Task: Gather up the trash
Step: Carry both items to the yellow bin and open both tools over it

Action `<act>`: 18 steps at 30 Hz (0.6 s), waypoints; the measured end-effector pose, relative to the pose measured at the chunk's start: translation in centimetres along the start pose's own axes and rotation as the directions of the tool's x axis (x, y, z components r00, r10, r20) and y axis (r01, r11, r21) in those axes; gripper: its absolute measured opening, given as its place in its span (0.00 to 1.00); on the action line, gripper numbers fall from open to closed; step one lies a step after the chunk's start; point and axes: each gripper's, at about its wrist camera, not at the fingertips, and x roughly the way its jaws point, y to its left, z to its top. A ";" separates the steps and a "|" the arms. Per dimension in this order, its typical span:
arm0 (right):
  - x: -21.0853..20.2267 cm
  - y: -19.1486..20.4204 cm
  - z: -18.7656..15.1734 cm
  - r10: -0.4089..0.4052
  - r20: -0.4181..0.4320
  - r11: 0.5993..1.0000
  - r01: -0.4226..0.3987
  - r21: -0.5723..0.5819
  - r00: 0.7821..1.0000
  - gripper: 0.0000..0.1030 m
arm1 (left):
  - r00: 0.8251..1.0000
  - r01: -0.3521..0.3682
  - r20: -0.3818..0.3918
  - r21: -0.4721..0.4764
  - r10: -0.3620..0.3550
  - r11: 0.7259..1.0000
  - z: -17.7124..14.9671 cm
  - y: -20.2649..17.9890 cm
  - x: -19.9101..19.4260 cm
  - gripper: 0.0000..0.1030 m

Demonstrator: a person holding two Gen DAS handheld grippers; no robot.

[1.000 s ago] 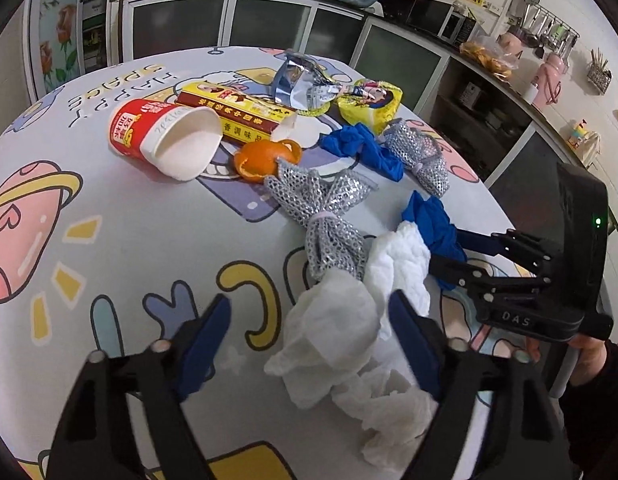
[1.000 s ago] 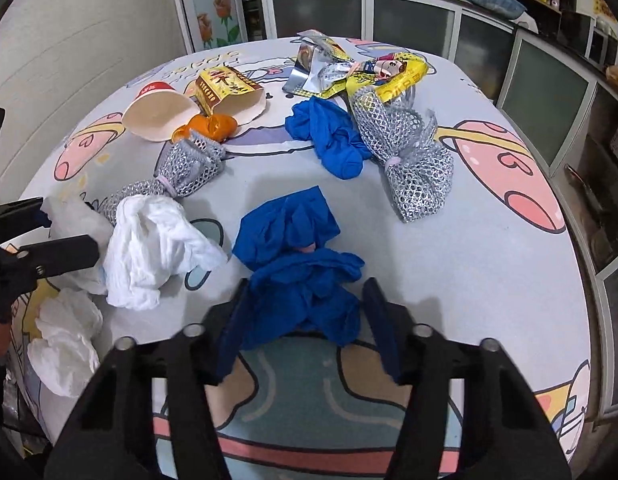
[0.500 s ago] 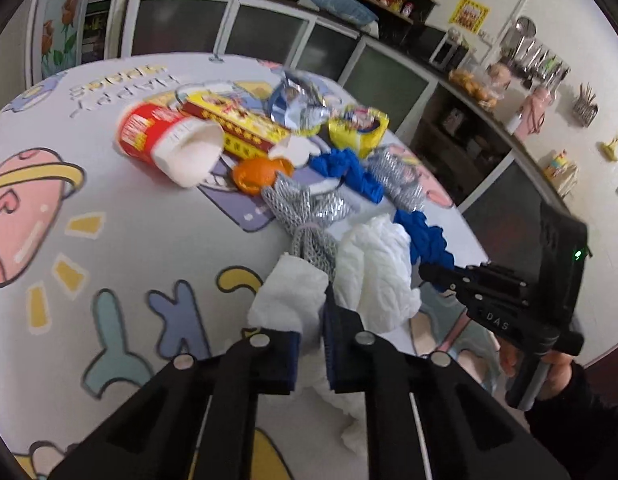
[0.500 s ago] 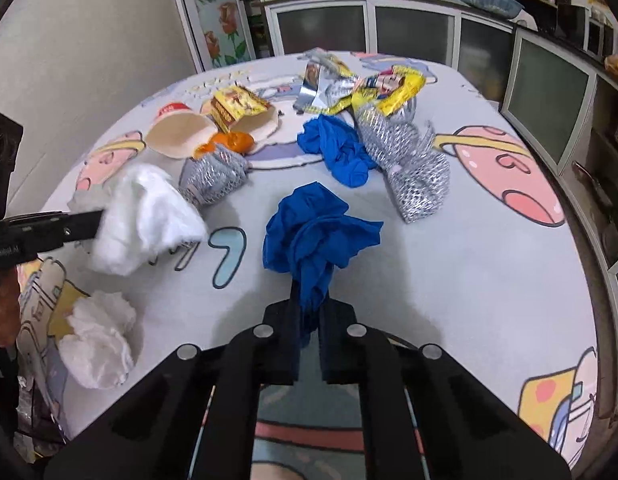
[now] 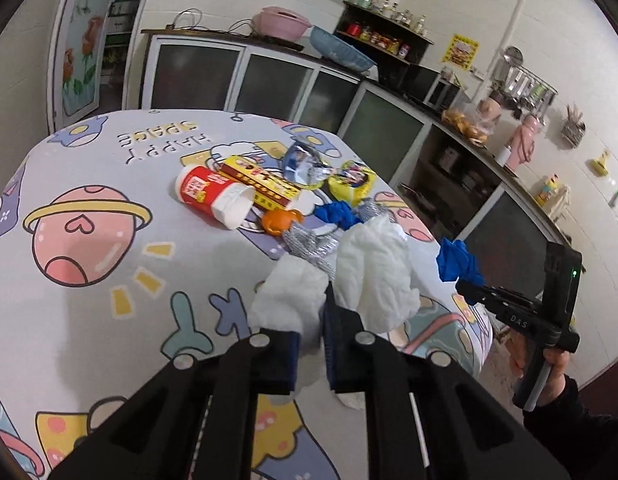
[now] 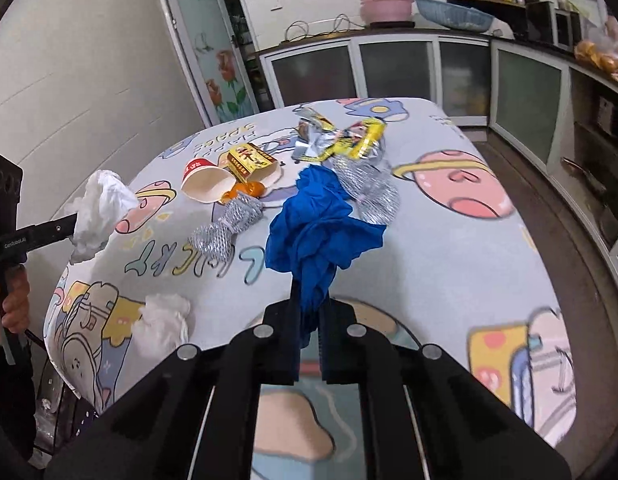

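My left gripper [image 5: 311,320] is shut on a crumpled white tissue [image 5: 369,268] and holds it above the table; it also shows in the right wrist view [image 6: 99,208]. My right gripper [image 6: 309,312] is shut on a crumpled blue cloth [image 6: 317,232], lifted off the table; the cloth shows in the left wrist view [image 5: 455,260]. On the table lie a red paper cup [image 5: 213,196], a yellow box [image 5: 261,180], an orange peel [image 5: 279,222], silver mesh wads [image 6: 229,224], a second blue cloth [image 5: 337,214] and snack wrappers [image 6: 349,140].
A second white tissue wad [image 6: 163,320] lies near the table's left front edge. The round table [image 5: 89,280] has a cartoon-print cover. Kitchen cabinets [image 6: 389,68] and a counter [image 5: 469,140] stand behind it.
Both grippers closed, the left on the white tissue and the right on the blue cloth, and lifted them off the table. One tissue wad stayed on the table.
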 end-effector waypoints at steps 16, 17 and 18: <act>-12.1 -6.0 -8.9 -0.181 0.068 0.974 0.169 0.152 0.981 0.06 | 0.965 0.243 -0.148 0.204 -0.216 0.948 -4.8 -14.4 3.5 0.09; -13.0 -6.3 -9.3 -0.195 0.076 0.970 0.181 0.162 0.978 0.06 | 0.959 0.262 -0.166 0.213 -0.229 0.941 -5.2 -15.5 4.0 0.09; -13.7 -6.7 -9.7 -0.206 0.081 0.967 0.190 0.170 0.975 0.06 | 0.955 0.273 -0.179 0.222 -0.236 0.936 -5.5 -16.3 4.4 0.09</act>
